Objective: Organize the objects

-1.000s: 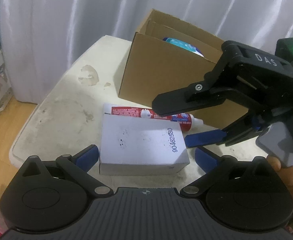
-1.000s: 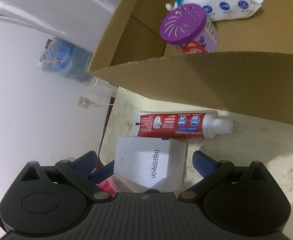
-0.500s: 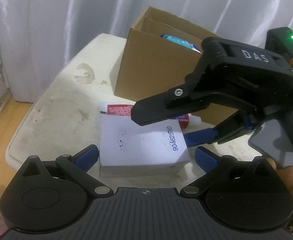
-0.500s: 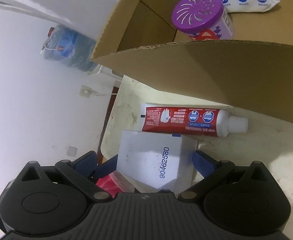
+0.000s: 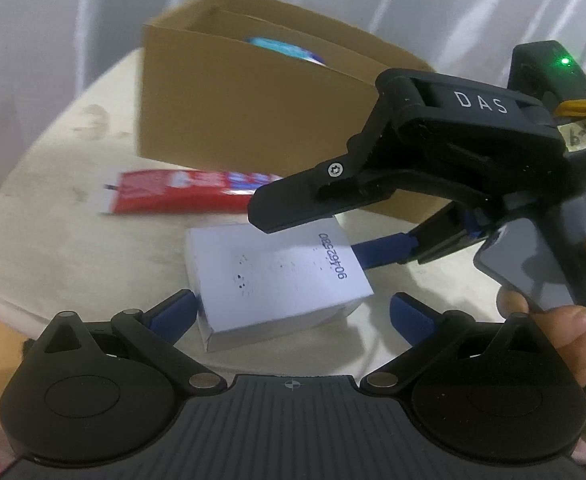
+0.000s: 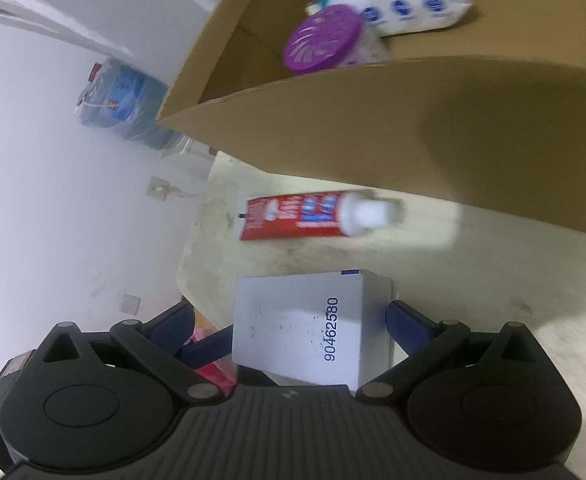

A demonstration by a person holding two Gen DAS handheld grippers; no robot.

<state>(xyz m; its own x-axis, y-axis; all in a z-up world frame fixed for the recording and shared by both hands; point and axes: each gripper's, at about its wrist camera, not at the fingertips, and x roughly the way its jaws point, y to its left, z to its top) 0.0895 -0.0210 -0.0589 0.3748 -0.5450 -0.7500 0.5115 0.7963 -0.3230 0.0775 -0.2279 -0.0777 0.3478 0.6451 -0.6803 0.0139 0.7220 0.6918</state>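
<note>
A white box (image 5: 277,280) printed 90462580 lies on the table, tilted, and also shows in the right wrist view (image 6: 309,324). My left gripper (image 5: 293,312) is open with the box between its blue fingers. My right gripper (image 6: 289,320) is open around the same box from the right side; its body (image 5: 453,152) hangs over the box in the left wrist view. A red toothpaste tube (image 5: 189,196) lies just beyond the box, also visible in the right wrist view (image 6: 317,216), in front of an open cardboard box (image 5: 253,120).
The cardboard box (image 6: 413,128) holds a purple-lidded container (image 6: 325,40) and a white wipes pack (image 6: 405,4). The worn white table (image 5: 53,200) ends at the left and near edges. White curtains hang behind. A water bottle (image 6: 121,100) stands on the floor.
The white box has turned and slid away from the toothpaste tube toward the table's near edge. Both grippers have shifted with it; the right gripper now straddles the box more squarely.
</note>
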